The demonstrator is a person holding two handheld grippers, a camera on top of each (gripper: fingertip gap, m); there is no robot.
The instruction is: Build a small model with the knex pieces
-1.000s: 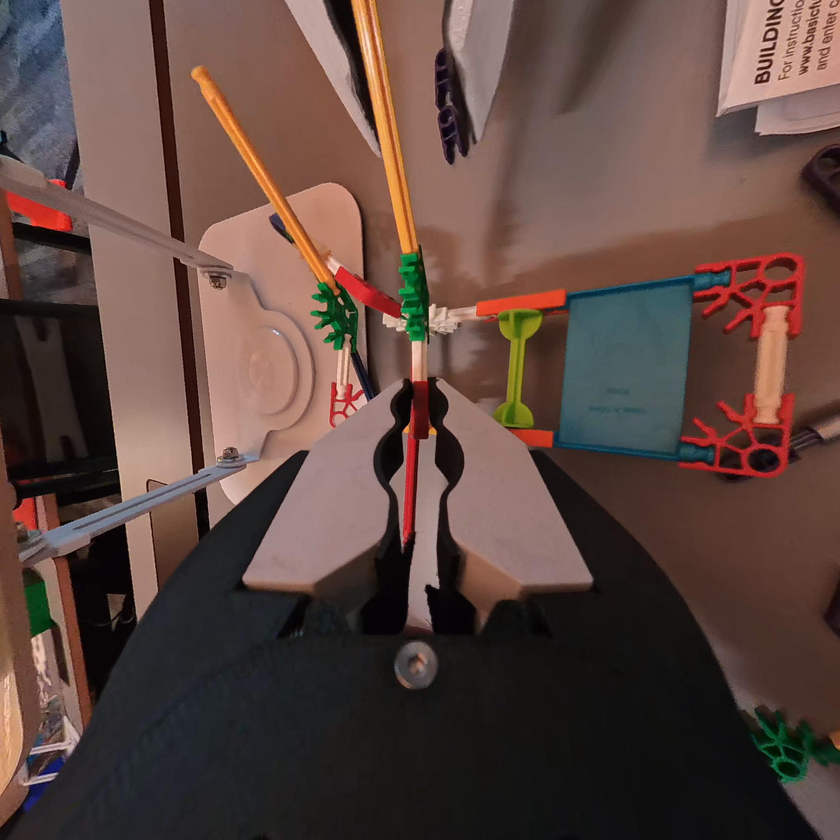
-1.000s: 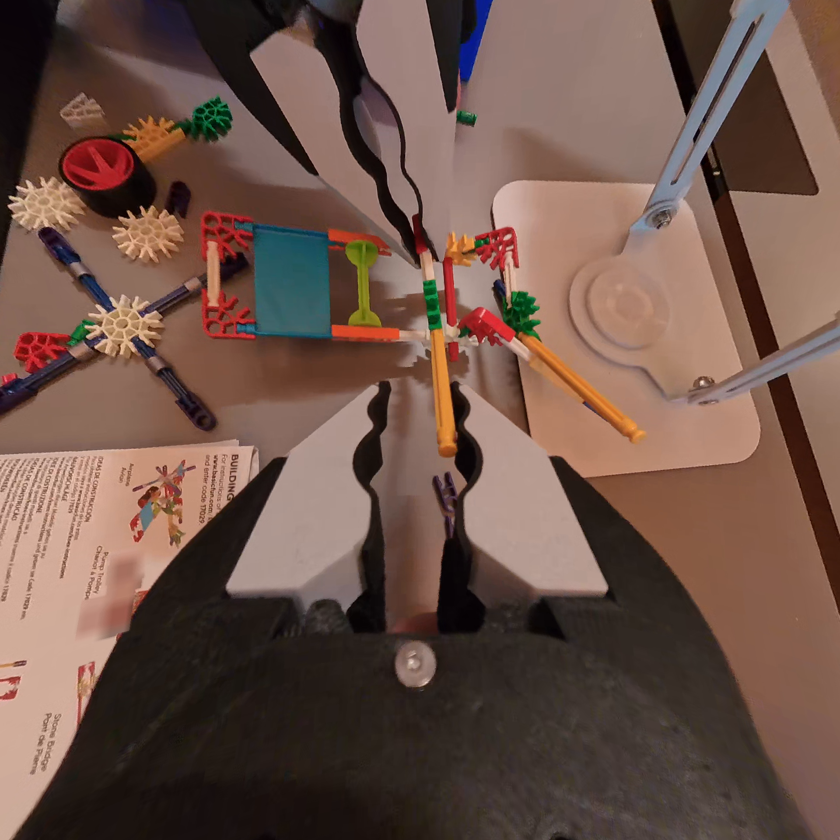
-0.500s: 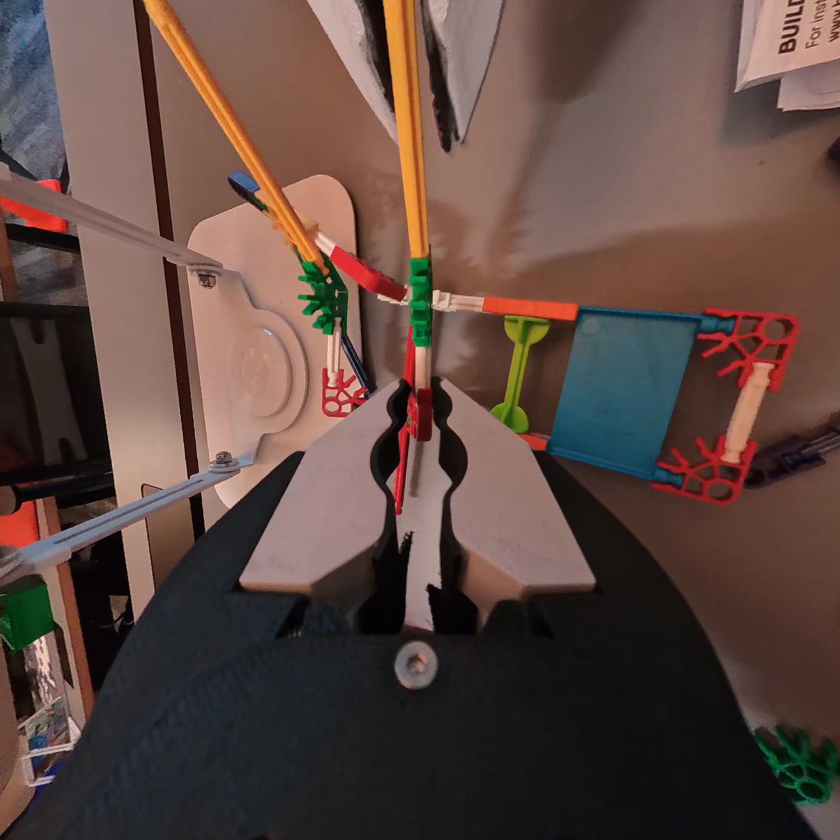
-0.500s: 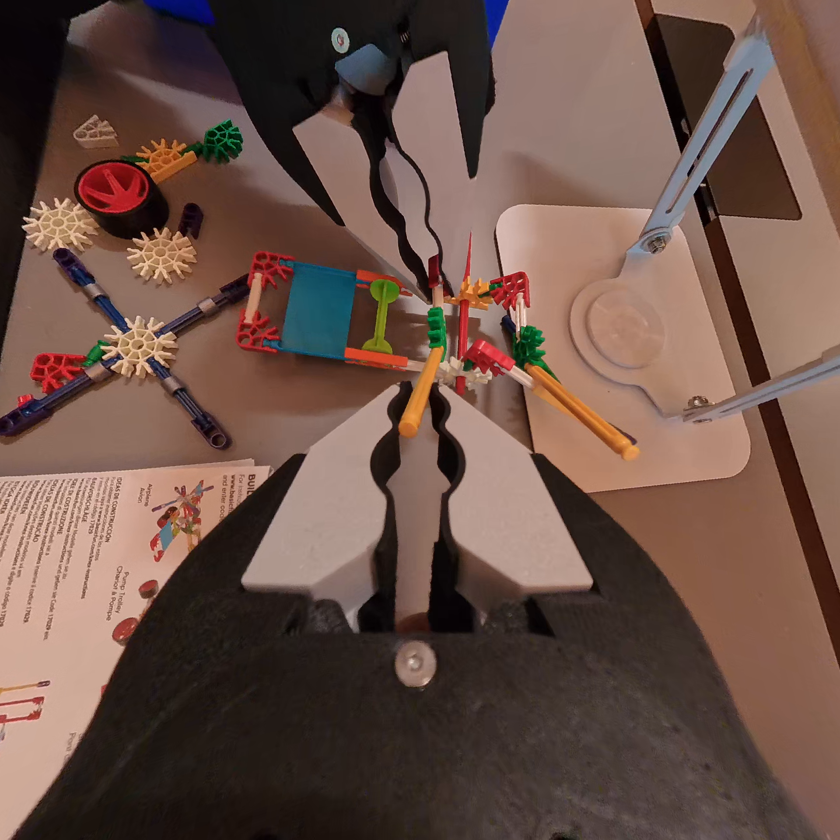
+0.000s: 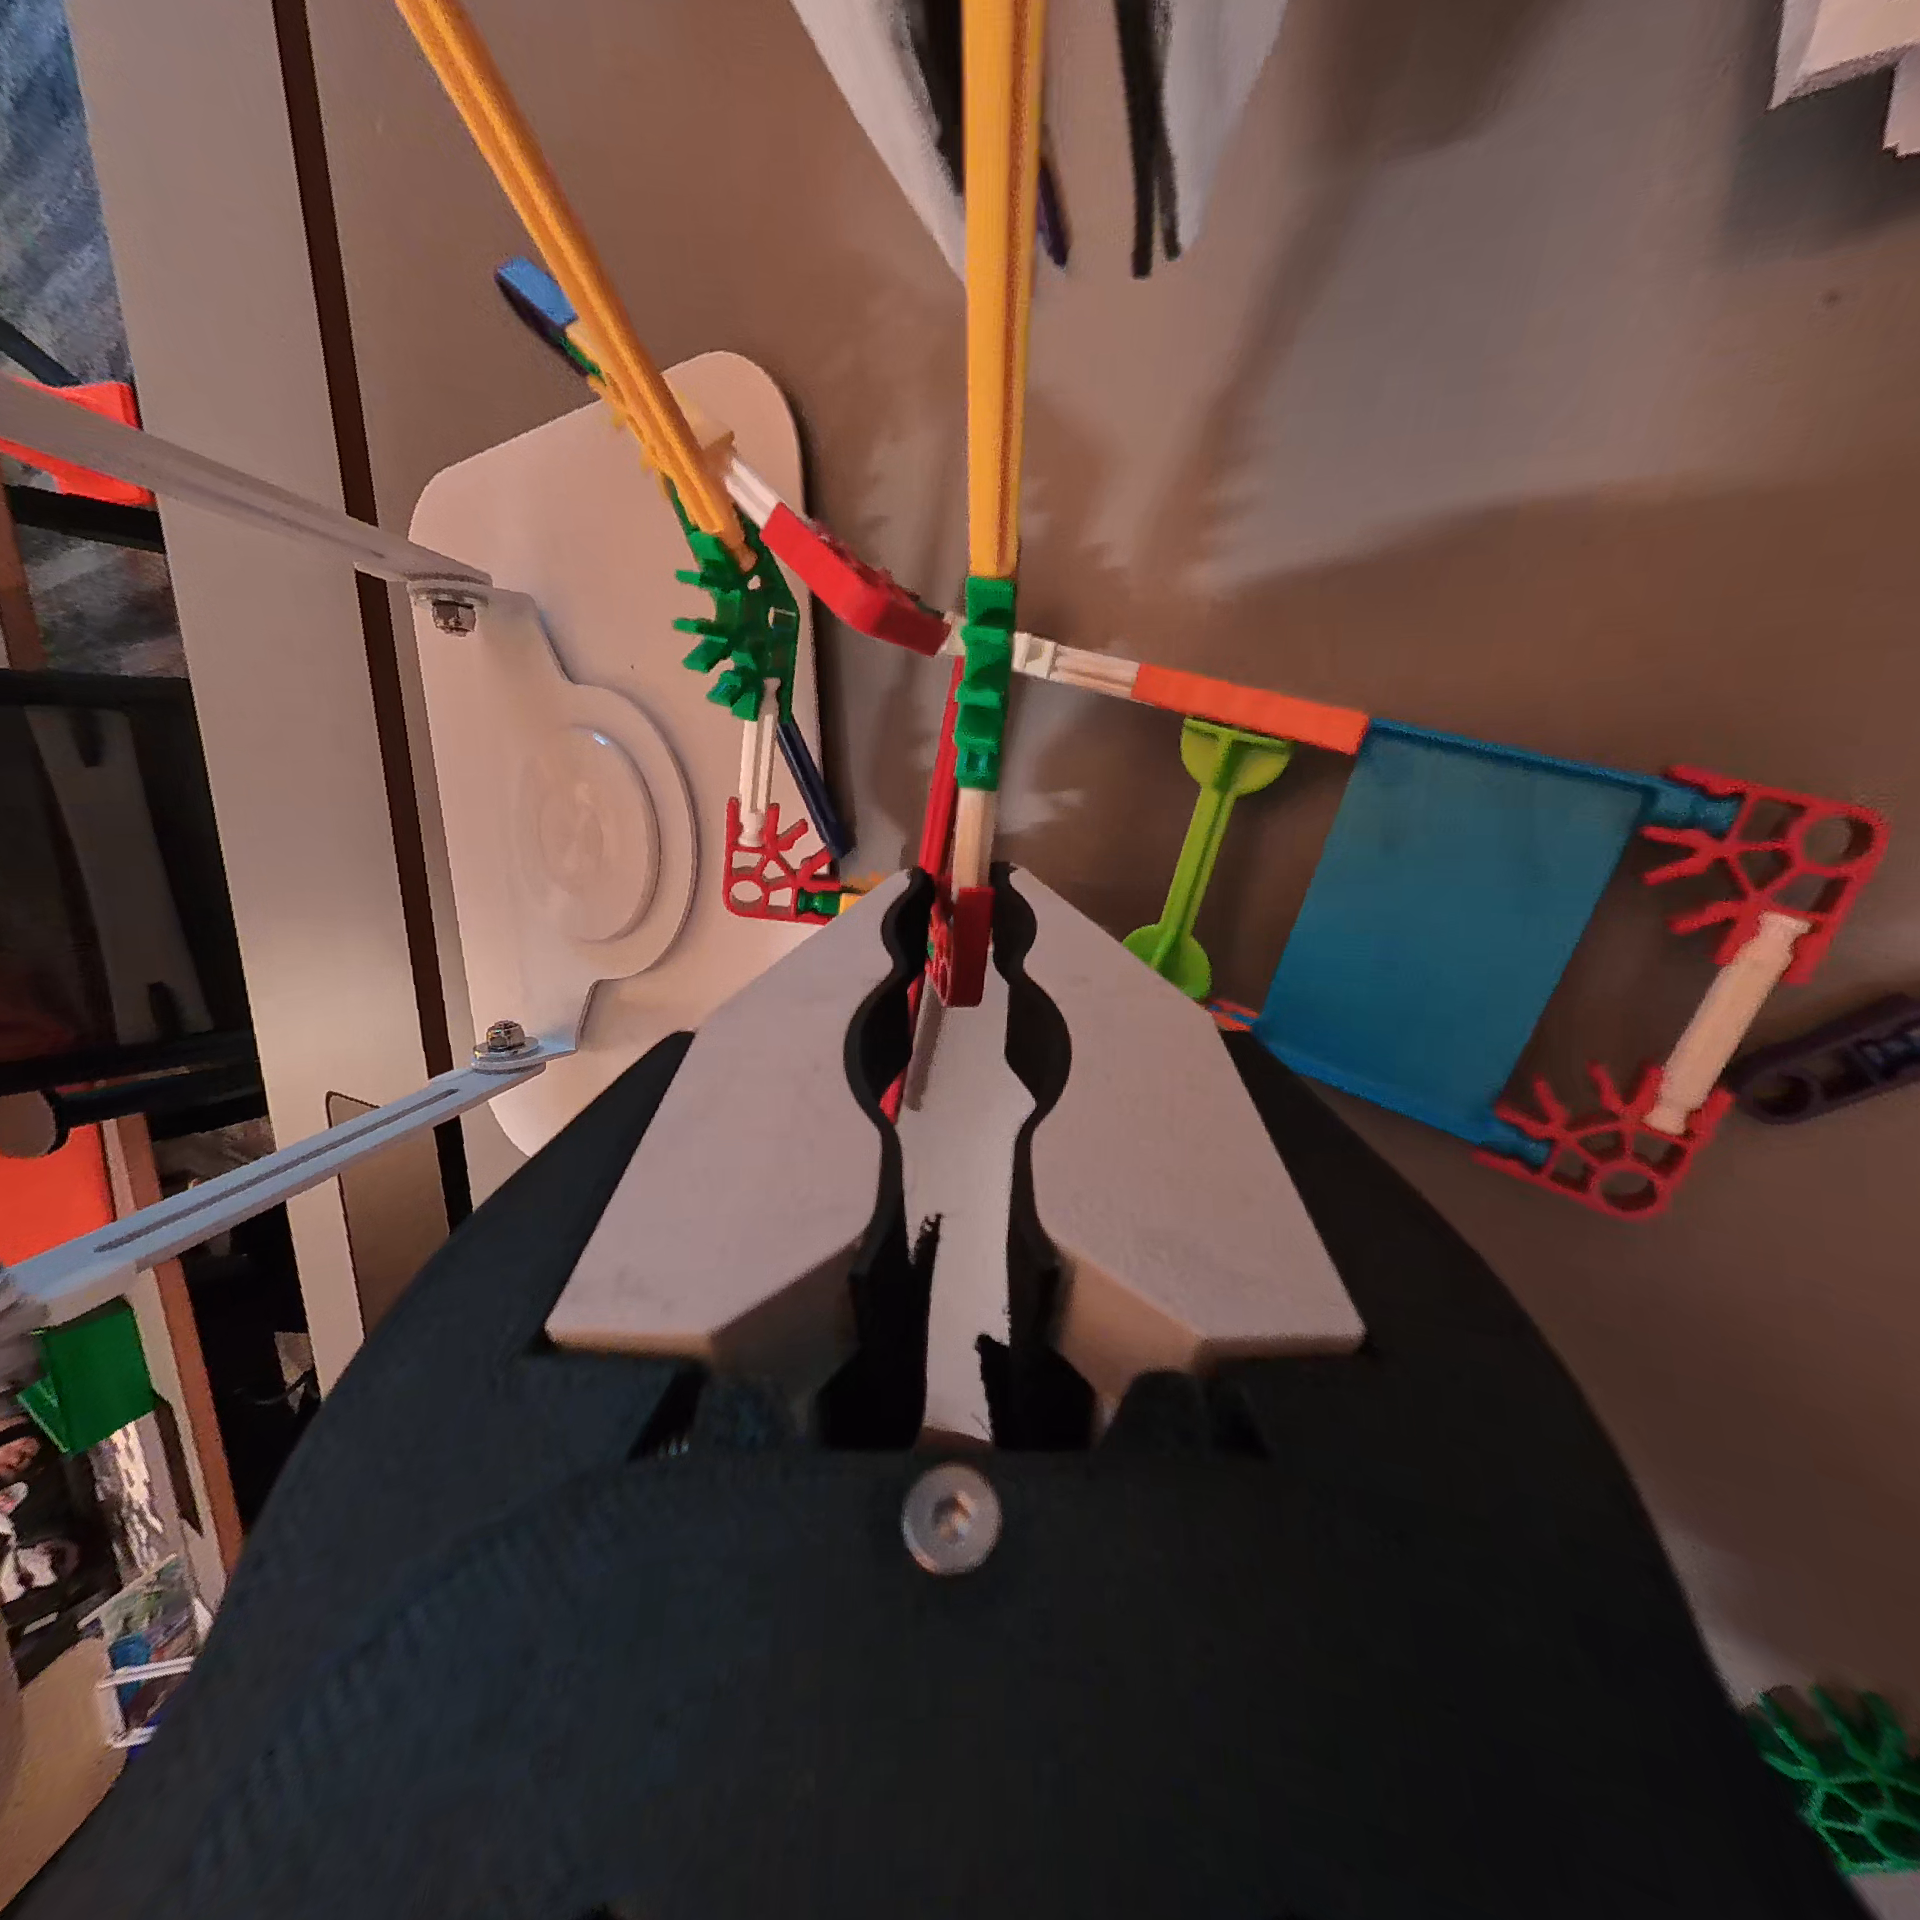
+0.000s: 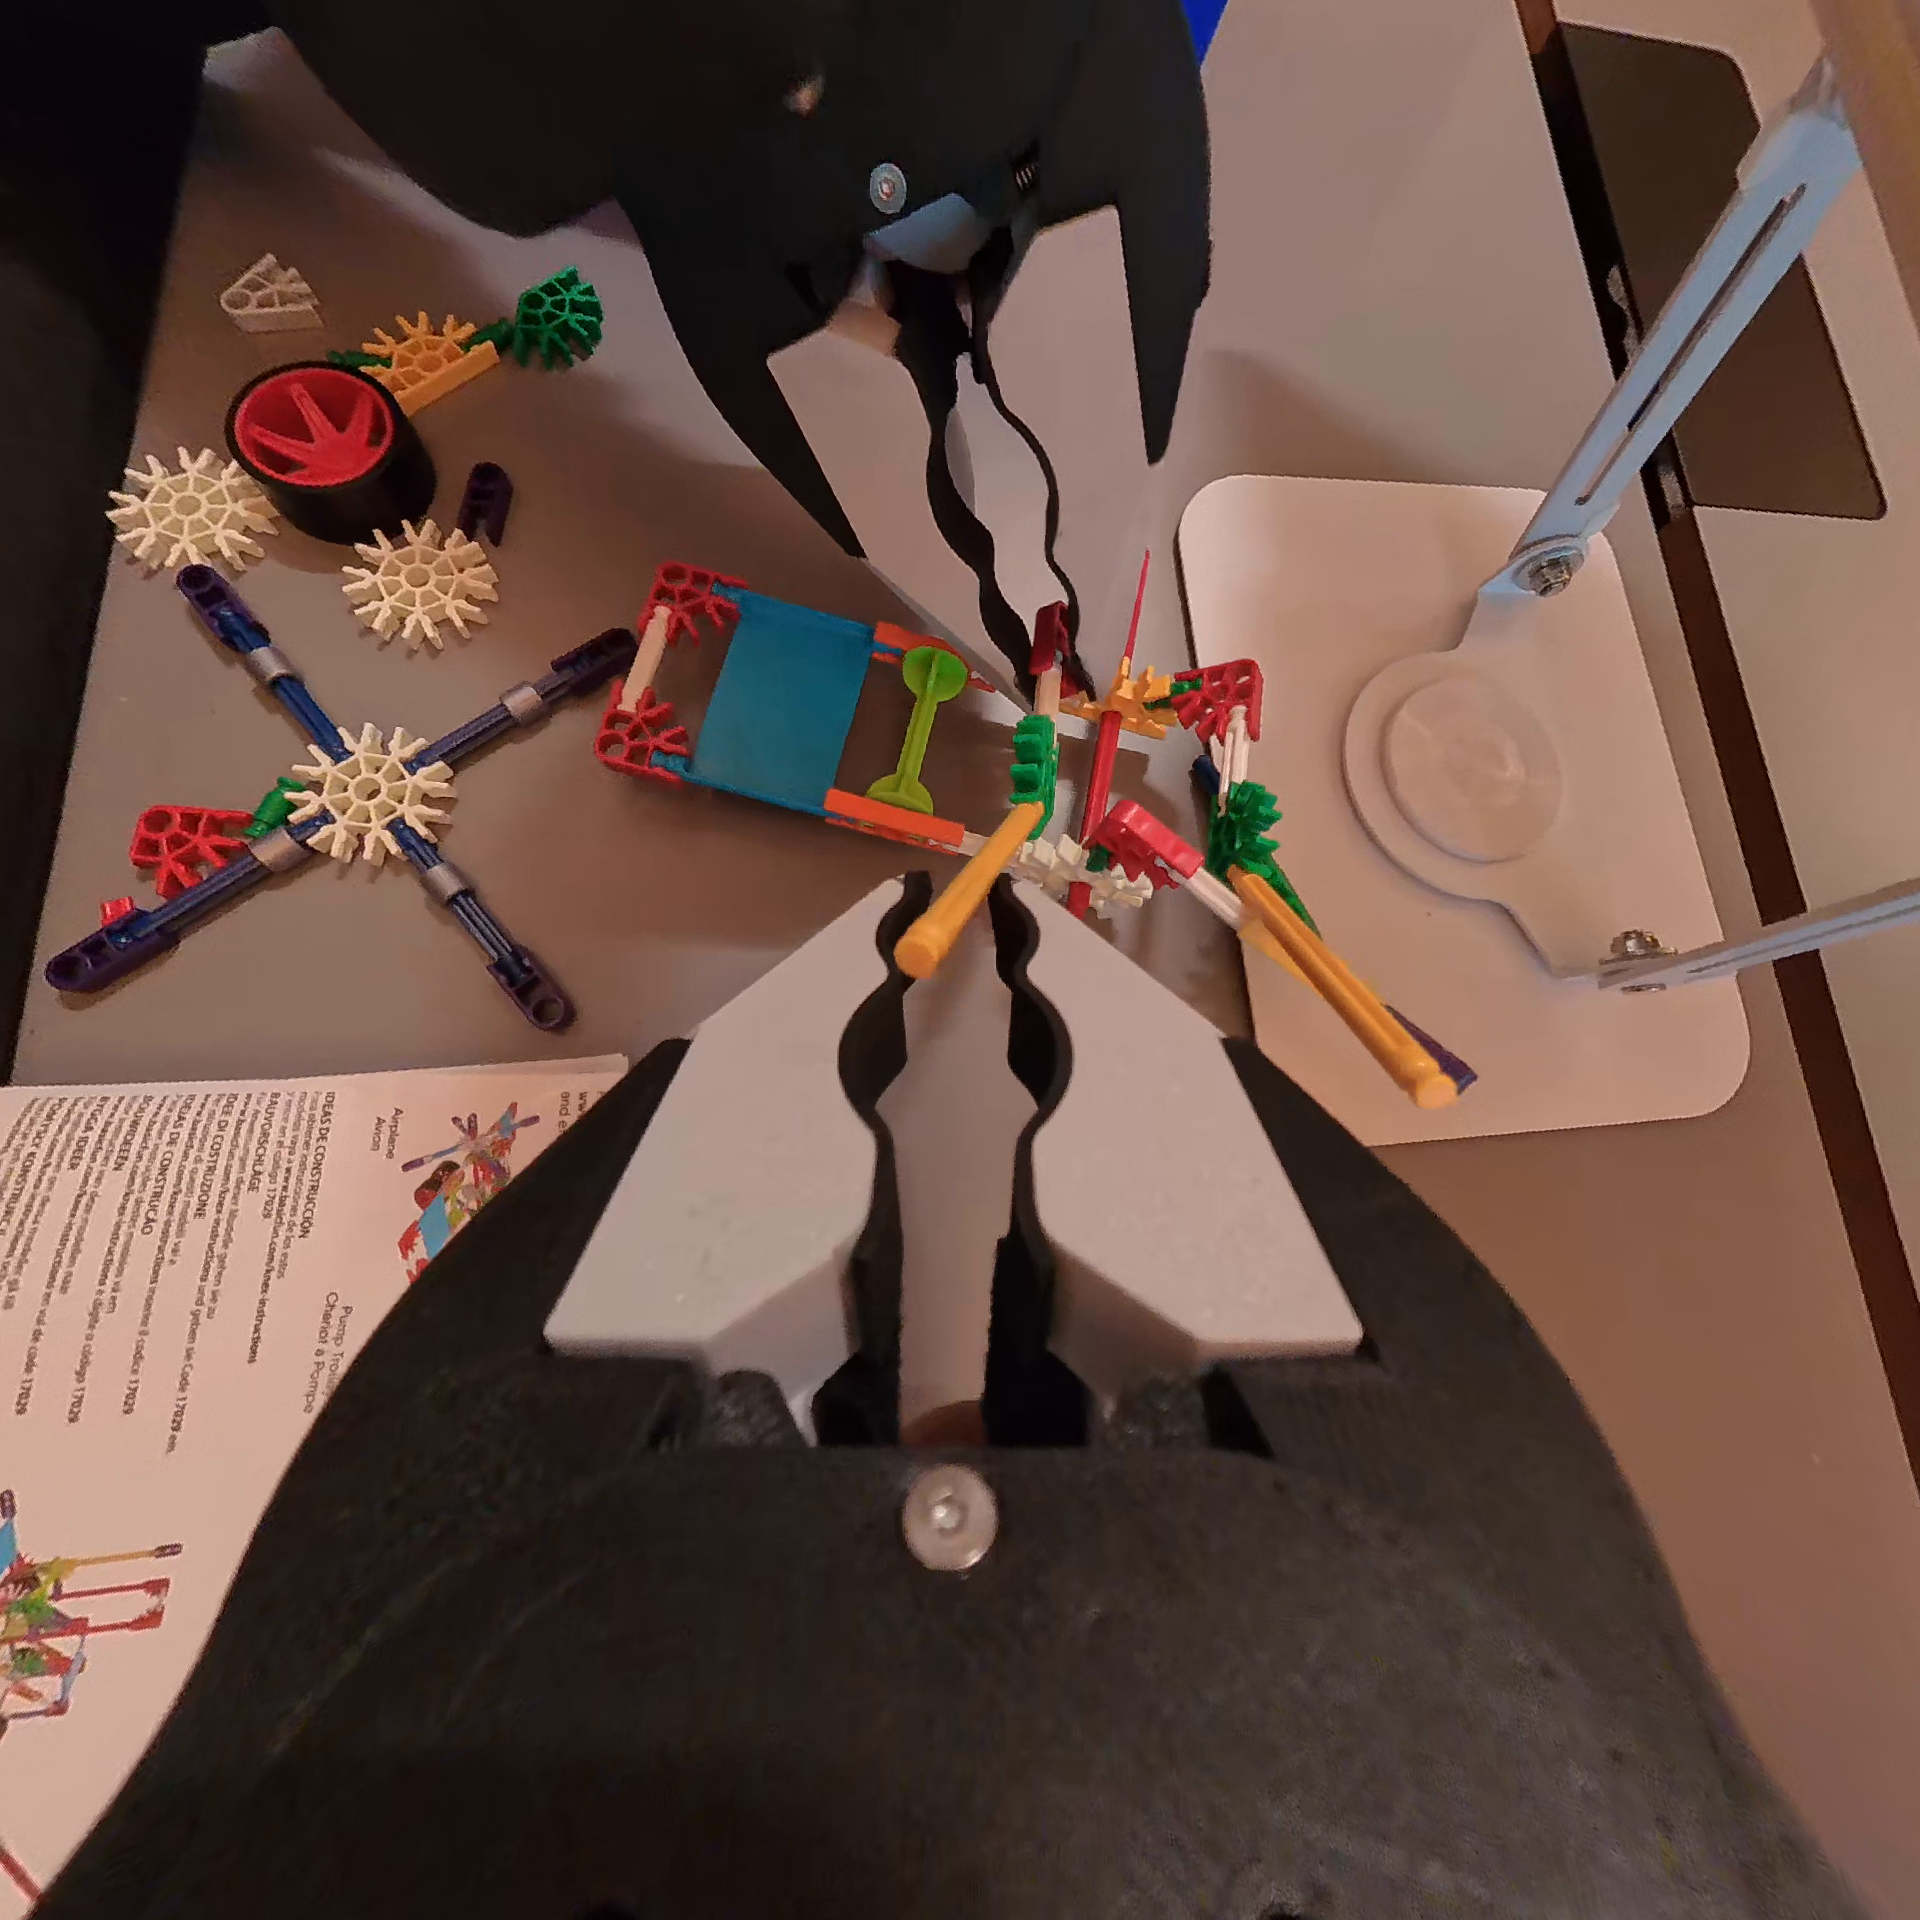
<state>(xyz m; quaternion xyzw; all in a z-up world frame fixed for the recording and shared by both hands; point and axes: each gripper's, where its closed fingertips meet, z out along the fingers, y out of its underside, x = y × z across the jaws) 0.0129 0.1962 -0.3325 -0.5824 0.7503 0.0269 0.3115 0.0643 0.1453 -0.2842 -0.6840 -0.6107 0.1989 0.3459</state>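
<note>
Left gripper: the left gripper has its fingers pinched on a small red connector at the near end of the toy assembly; a white rod runs on from that connector to a green connector.
Right gripper: the right gripper has the tip of a yellow rod between its fingertips; the fingers stand close together, and whether they actually press the rod I cannot tell.
Assembly: it is lifted off the grey table between the 2 grippers, tilted, with its blue panel and lime green spool hanging off to one side and a red-framed end beyond the panel.
Second yellow rod: another yellow rod juts from the assembly over the white base plate, which carries 2 slotted metal arms.
Loose parts: a cross of dark blue rods around a white snowflake connector lies on the table; near it are 2 more white snowflakes, a red wheel in a black tyre, and an orange and green connector pair.
Paper: an instruction sheet lies just beside the right gripper body.
</note>
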